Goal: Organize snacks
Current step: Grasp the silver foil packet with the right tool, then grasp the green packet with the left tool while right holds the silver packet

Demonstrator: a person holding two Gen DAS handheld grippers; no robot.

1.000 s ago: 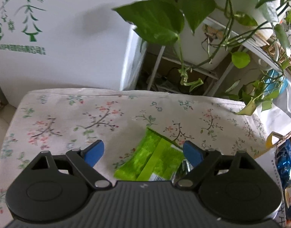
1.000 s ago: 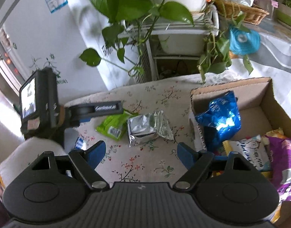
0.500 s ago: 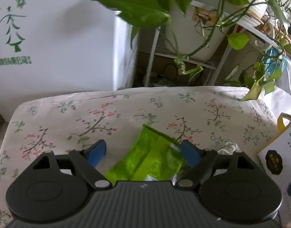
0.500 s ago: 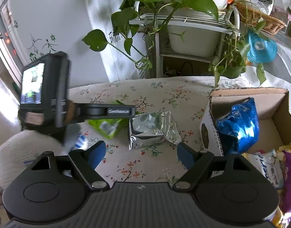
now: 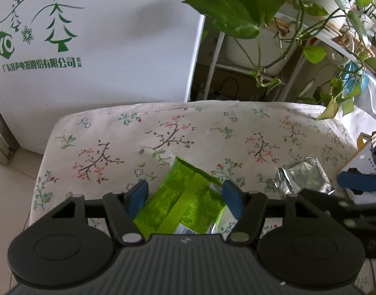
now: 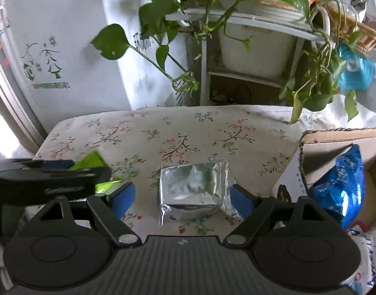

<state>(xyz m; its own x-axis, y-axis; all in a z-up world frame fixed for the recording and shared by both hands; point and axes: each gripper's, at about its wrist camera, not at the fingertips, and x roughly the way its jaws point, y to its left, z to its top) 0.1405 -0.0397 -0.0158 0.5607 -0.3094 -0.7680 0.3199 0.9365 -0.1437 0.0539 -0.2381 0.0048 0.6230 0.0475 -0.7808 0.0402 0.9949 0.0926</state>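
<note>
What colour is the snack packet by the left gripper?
Bright green packet, clearest in the left wrist view.

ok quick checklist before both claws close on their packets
1. Green snack packet sits between the left claw pads: ok; its jaws have just been closing.
2. Left pads pressing on it: cannot tell.
3. Silver foil packet sits between the right claw pads: ok; its jaws have just been opening.
4. Right pads pressing the foil: not ok, a gap shows on the left.
5. Cardboard box has free room: ok, behind the blue bag.
6. The claws clear of each other: cannot tell.
</note>
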